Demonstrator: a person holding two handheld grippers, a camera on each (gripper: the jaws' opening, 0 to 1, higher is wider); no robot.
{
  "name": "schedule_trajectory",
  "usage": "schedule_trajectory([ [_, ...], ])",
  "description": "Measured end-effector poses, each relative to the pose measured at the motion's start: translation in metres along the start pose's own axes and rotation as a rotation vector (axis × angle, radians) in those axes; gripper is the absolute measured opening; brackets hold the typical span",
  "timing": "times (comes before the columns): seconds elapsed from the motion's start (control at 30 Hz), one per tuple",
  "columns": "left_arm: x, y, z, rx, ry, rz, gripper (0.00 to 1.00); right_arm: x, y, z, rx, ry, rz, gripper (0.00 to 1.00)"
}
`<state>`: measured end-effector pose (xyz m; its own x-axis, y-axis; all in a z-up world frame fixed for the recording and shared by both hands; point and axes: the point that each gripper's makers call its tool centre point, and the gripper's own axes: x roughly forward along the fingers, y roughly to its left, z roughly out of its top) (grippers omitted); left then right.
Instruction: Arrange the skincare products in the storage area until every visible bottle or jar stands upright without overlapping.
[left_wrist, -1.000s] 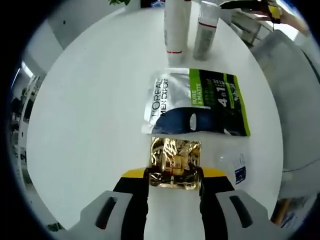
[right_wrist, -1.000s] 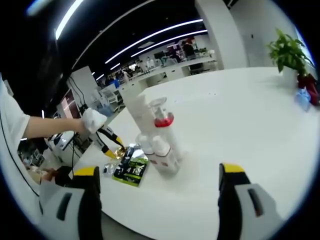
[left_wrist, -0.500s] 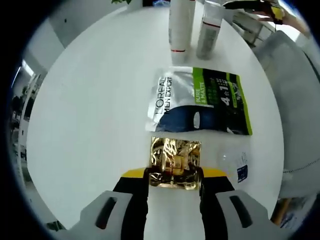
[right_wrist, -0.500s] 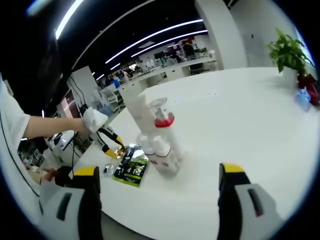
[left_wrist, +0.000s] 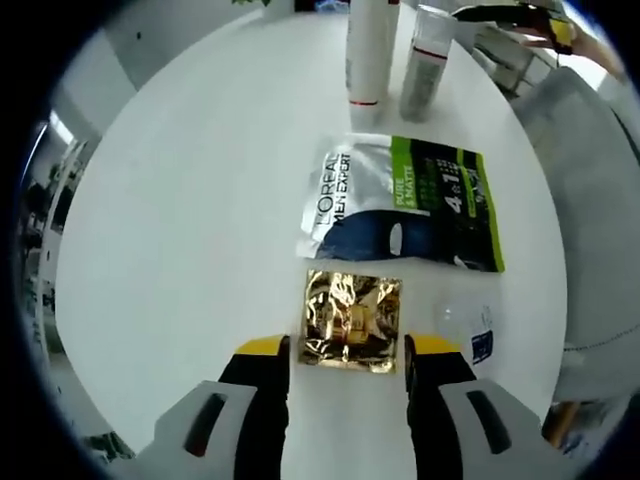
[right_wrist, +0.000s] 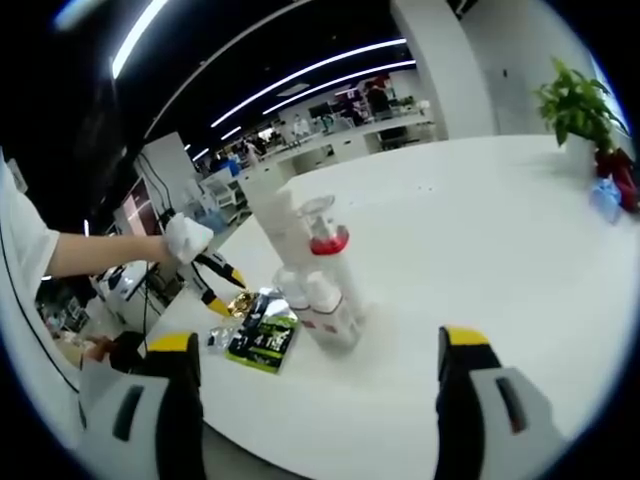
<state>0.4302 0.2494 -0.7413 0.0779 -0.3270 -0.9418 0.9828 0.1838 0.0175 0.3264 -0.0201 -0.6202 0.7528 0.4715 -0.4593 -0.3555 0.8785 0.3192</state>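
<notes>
Change: a second ago the left gripper (left_wrist: 345, 352) pinched the near edge of the gold foil sachet (left_wrist: 352, 320); now its jaws stand spread and drawn back a little, and the sachet lies free on the white table (left_wrist: 190, 230).
Left gripper: open, holding nothing, jaw tips at either side of the sachet's near edge, seemingly just clear of it.
Gold foil sachet: flat on the table straight ahead of the left gripper, roughly square, so it has no clear long axis.
Face-mask packet (left_wrist: 400, 202): flat, just beyond the sachet, close to its far edge without overlapping it; its long side runs across the left gripper's line of sight.
Small clear sachet (left_wrist: 470, 328): flat, to the right of the gold one, apart from it.
Bottles: a white bottle (left_wrist: 368, 50) and a grey bottle (left_wrist: 424, 62) stand upright past the packet.
Right gripper (right_wrist: 320, 375): jaws wide apart, empty, hovering well apart from the products.
Right gripper view: the bottle cluster (right_wrist: 318, 270) stands upright mid-table, with the sachets beyond it beside the left gripper.
Nearer hand: the left, by far.
</notes>
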Motion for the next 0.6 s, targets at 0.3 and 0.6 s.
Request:
schedule_trajectory([
  [0.3,-0.010,-0.017,-0.004,-0.019,-0.016,0.006,0.44,-0.001,0.003,0.000,-0.003,-0.004,0.008,0.99],
  [0.6,-0.019,-0.047,-0.014,-0.073,-0.044,-0.008,0.45,-0.003,0.005,0.003,-0.008,-0.010,0.014,0.99],
])
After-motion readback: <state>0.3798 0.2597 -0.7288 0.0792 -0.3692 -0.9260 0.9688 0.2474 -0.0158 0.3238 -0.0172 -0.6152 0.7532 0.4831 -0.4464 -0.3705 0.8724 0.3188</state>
